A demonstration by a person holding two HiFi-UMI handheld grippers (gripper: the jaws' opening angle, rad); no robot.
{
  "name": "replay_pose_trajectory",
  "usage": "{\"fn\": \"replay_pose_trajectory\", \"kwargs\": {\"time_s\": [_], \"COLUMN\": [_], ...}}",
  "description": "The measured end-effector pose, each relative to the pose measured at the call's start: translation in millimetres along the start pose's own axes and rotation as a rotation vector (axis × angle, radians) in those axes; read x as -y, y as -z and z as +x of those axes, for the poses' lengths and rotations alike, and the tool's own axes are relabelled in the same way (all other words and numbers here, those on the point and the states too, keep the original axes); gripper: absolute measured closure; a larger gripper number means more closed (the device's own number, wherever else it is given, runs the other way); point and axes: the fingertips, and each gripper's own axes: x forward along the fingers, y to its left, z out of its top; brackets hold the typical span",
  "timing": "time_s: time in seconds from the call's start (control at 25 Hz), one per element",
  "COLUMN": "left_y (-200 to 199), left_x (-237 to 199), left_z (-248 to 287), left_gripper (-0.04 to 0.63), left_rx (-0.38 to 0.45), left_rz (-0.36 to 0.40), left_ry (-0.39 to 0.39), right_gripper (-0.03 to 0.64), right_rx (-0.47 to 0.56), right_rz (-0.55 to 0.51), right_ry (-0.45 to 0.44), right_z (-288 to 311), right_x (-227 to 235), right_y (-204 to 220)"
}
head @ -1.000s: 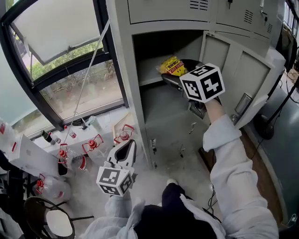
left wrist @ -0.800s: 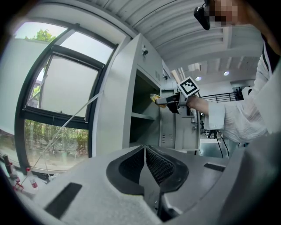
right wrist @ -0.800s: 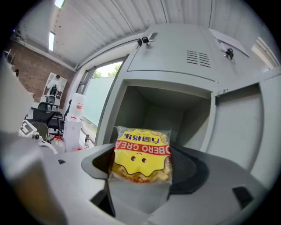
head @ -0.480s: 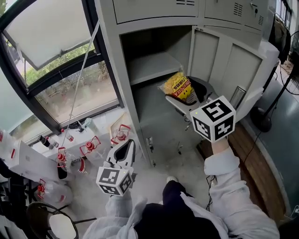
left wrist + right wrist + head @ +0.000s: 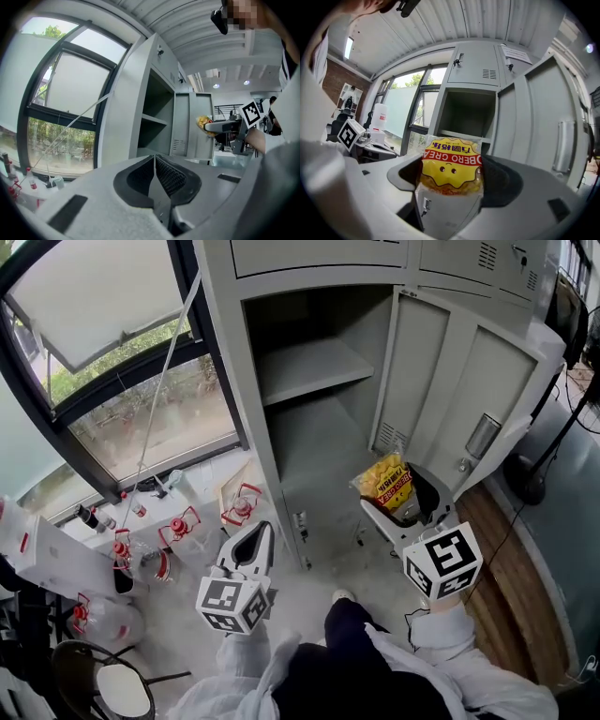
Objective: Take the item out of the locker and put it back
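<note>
My right gripper [image 5: 401, 501] is shut on a yellow snack bag [image 5: 388, 484] with a red band, held low in front of the open grey locker [image 5: 319, 442], outside it. In the right gripper view the snack bag [image 5: 451, 164] fills the gap between the jaws of the gripper [image 5: 452, 180], pressed on both sides. The locker's shelf [image 5: 305, 367] and floor are bare. My left gripper [image 5: 248, 549] hangs low at the left, away from the locker, its jaws shut with nothing between them; the left gripper view shows the gripper [image 5: 154, 176] with its pads together.
The locker door [image 5: 469, 404] stands swung open to the right. Left of the locker is a large window [image 5: 112, 362], with bottles and red-handled items [image 5: 178, 531] on the floor beneath it. A round stool [image 5: 103, 681] is at the lower left.
My right gripper has drawn the snack bag out of the locker's upper shelf, down and toward me. The left gripper has stayed in place.
</note>
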Motion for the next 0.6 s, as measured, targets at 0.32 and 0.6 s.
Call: {"fn": "replay_pose_trajectory", "kwargs": {"time_s": [0.32, 0.6], "left_y": [11.9, 21.9], "left_x": [-4.4, -6.4], "left_z": [-1.9, -3.9], "left_gripper": [0.578, 0.578], "left_rx": [-0.009, -0.025], "left_rz": [-0.038, -0.054], "left_ry": [-0.019, -0.020], "right_gripper": [0.255, 0.255], "right_rx": [-0.012, -0.045], "right_rz": [0.113, 0.140], "right_ry": [0.122, 0.158], "right_z": [-42.9, -51.8], "right_x": [7.0, 6.8], "right_y": [52.9, 73.3]}}
